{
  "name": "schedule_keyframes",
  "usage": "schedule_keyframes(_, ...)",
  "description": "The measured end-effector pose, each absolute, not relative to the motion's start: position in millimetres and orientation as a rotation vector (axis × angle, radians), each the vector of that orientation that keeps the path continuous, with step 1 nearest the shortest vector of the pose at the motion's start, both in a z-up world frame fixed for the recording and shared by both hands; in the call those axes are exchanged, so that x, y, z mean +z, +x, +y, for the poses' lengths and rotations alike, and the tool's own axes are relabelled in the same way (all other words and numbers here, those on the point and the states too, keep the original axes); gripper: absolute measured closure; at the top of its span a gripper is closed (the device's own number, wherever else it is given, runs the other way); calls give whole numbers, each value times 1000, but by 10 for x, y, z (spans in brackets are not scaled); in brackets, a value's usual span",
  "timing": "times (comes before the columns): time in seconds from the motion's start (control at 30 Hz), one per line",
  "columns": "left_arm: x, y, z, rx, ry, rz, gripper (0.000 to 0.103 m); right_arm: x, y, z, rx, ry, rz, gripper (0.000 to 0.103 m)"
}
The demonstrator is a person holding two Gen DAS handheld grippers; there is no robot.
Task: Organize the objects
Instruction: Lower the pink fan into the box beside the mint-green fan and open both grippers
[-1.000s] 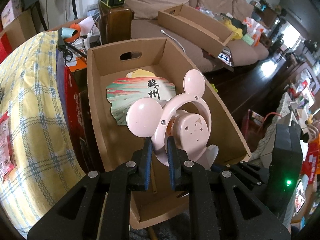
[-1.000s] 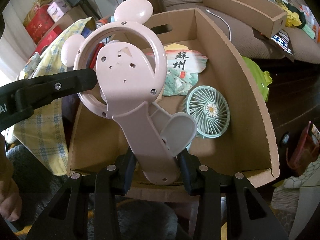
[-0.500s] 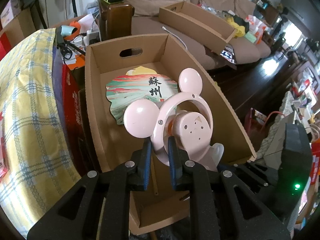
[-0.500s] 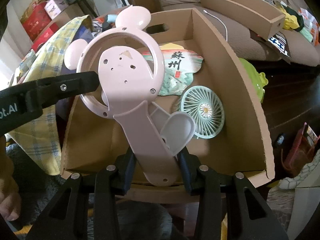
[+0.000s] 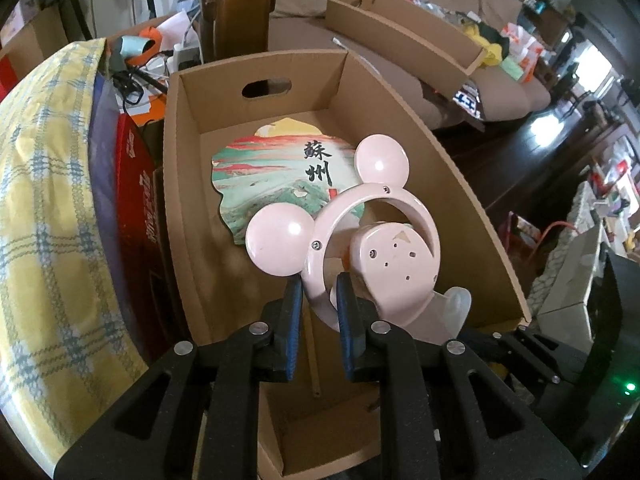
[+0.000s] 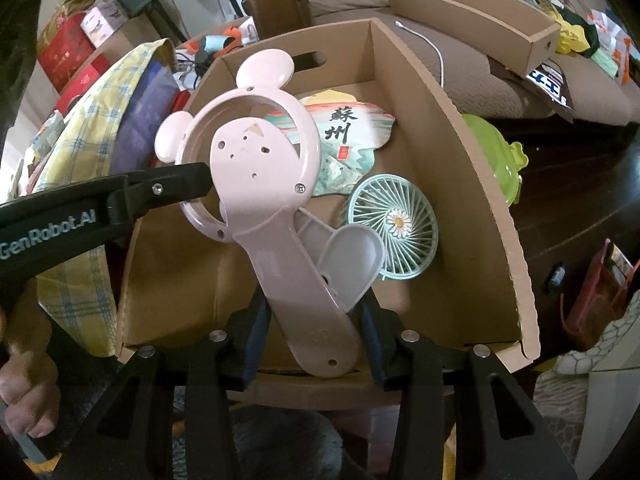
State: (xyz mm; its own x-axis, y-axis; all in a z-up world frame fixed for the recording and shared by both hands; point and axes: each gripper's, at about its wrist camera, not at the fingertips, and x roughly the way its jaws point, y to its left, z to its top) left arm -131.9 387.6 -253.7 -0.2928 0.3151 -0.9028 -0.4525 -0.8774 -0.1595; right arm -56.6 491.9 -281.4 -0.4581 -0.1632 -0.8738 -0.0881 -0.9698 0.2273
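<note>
The pink fan (image 6: 256, 168), a handheld one with two round ears on its ring, hangs above the open cardboard box (image 6: 480, 184), carried by both grippers at once. The left gripper (image 5: 318, 304) is nearly closed, its blue pads clamped on the lower edge of the ring just below one ear; in the right wrist view it reaches in from the left as a black arm and meets the ring's left side. The right gripper (image 6: 312, 344) has the fan's handle between its fingers. Its jaws have just been opening a little, and a small gap shows between the right pad and the handle, so I cannot tell whether the pads press on it. A pale folding stand sticks out from the handle's right side.

Inside the box, a paper fan (image 5: 276, 176) printed with landscape colours and black characters lies flat on the floor toward the far wall, which has a handle cutout. A green fan (image 6: 394, 228) with a daisy at its hub lies near the right wall, beside the paper fan. A yellow checked cloth (image 5: 44, 208) is draped over things left of the box. Beyond it, a second cardboard tray (image 5: 400, 28) sits on a sofa.
</note>
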Motion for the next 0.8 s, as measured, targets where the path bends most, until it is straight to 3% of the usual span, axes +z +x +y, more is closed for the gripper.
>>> schedule_keyframes(0.37, -2757, -1447, 3835, 2147, -1618, 132, 88, -2832, -581, 4873, -2609, 1622, -328, 50)
schedule_keyframes(0.47, -2790, -1473, 3833, 2138, -1638, 119, 90, -2824, -577, 4892, -2613, 1617, -346, 40)
schedule_keyframes(0.67, -2807, -1498, 3826, 2126, -1662, 101, 90, -2814, -580, 4909, -2614, 1609, -378, 34)
schedule_keyframes(0.73, -2792, -1507, 3809, 2139, -1661, 90, 83, -2804, -579, 4909, -2621, 1608, -373, 33)
schedule_keyframes(0.8, -2781, -1515, 3792, 2154, -1663, 85, 53, -2796, -577, 4929, -2629, 1603, -384, 29)
